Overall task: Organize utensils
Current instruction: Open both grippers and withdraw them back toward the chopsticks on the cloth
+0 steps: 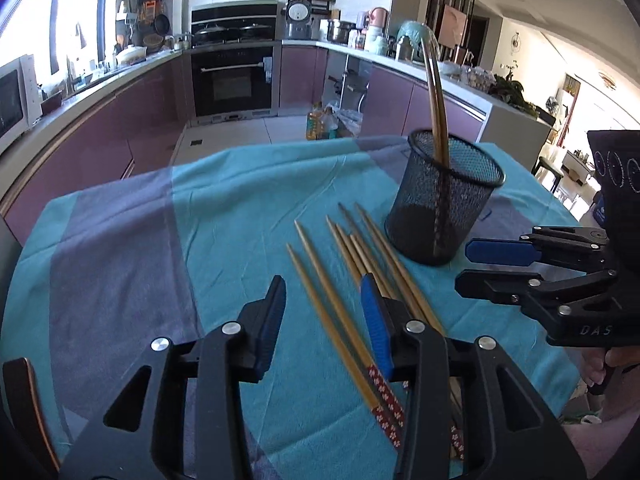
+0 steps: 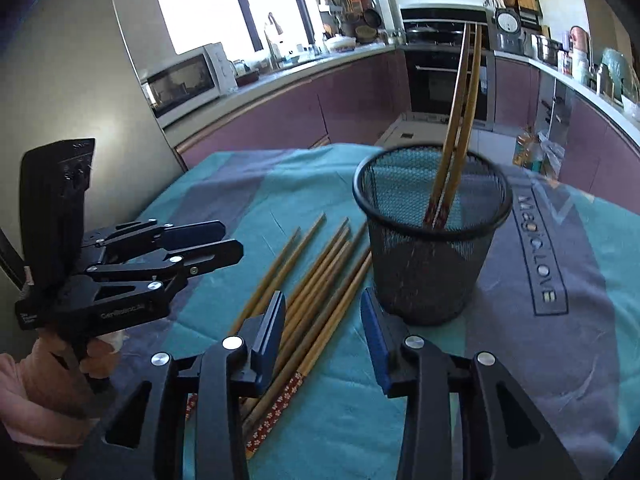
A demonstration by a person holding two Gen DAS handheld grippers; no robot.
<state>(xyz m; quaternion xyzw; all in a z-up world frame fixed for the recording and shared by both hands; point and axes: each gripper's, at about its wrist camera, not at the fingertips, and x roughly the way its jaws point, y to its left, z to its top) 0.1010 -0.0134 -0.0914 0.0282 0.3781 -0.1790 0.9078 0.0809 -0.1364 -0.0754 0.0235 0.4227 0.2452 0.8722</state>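
Both grippers, left [image 1: 323,300] and right [image 2: 323,312], released, empty; seven chopsticks [image 1: 340,280] on cloth, two in one mesh cup [image 1: 444,208].

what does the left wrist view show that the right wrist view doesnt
Only the left wrist view: the living area doorway at far right, and the right gripper seen from the side.
Only the right wrist view: the cloth's printed lettering, and the left gripper from the side.
Both: the mesh cup holding two chopsticks, loose chopsticks on the teal cloth, the oven. Both jaws are open and empty.
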